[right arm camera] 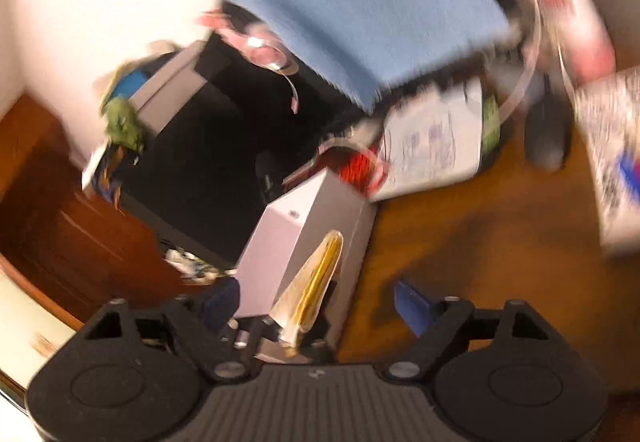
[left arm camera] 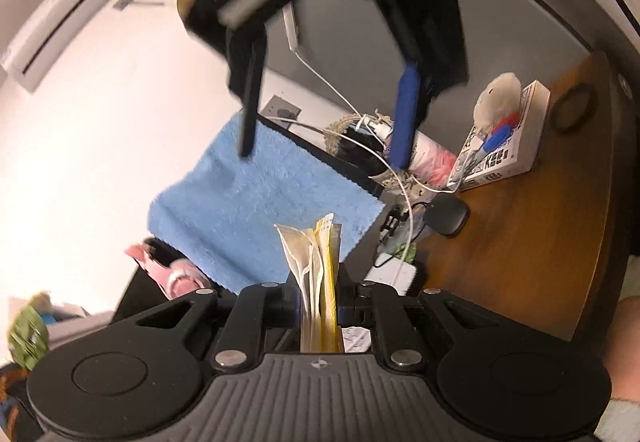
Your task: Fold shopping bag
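Note:
The shopping bag (left arm camera: pixel 320 266) is a narrow folded bundle of white and yellow plastic that stands up from my left gripper (left arm camera: pixel 320 300), which is shut on it. Above it hovers my right gripper (left arm camera: pixel 324 158), held by a hand, open, one finger black and one with a blue pad (left arm camera: pixel 404 118). In the blurred right wrist view the same bundle (right arm camera: pixel 316 278) sits between my right gripper's (right arm camera: pixel 316 304) wide-apart blue pads (right arm camera: pixel 412 306), touching neither. The left gripper (right arm camera: pixel 280 330) clamps its lower end there.
A blue towel (left arm camera: pixel 256 194) hangs over a black object behind the bag. The brown wooden table (left arm camera: pixel 520 250) carries a book (left arm camera: pixel 504 146), a white plush toy (left arm camera: pixel 496 98), a black mouse (left arm camera: pixel 446 216), white cables and a grey box (right arm camera: pixel 288 234).

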